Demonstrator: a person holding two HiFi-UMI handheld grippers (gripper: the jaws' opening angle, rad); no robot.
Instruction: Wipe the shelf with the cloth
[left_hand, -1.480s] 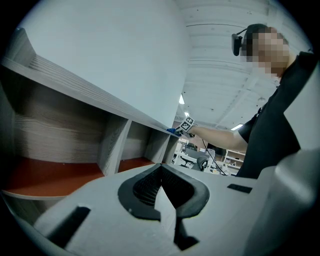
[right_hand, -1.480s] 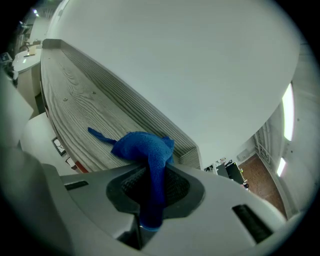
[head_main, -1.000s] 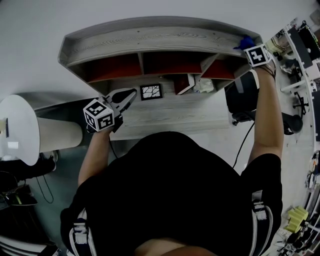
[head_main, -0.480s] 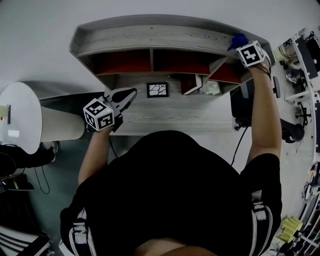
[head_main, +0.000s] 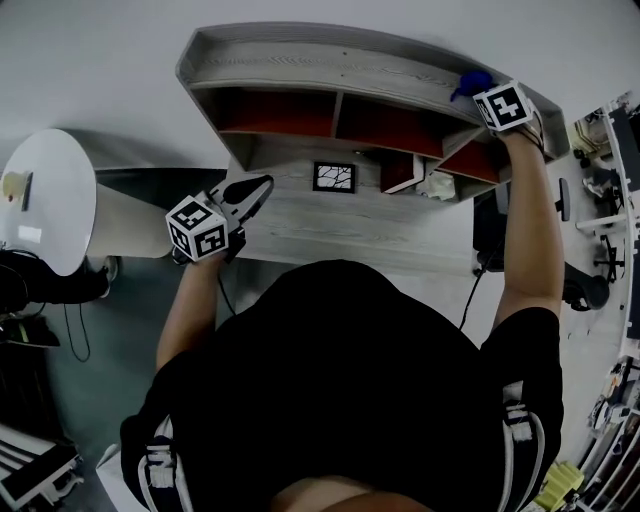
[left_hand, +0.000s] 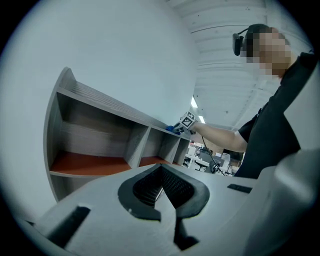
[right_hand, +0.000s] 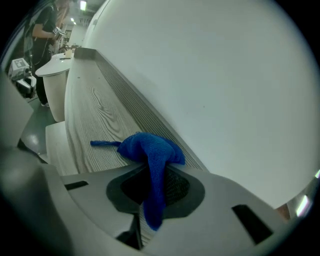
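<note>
While your right gripper (right_hand: 152, 187) pinches the blue cloth (right_hand: 152, 150) on the shelf (head_main: 300, 62) top at upper right, bare woodgrain board runs leftward to its raised end lip. Your right arm (head_main: 525, 230) stretches forward; your left gripper (head_main: 250, 192), jaws together and empty, hovers above the desk (head_main: 350, 230) at centre left.

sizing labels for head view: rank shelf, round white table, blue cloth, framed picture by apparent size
1. shelf
2. round white table
3. framed picture and blue cloth, too alike to rank
</note>
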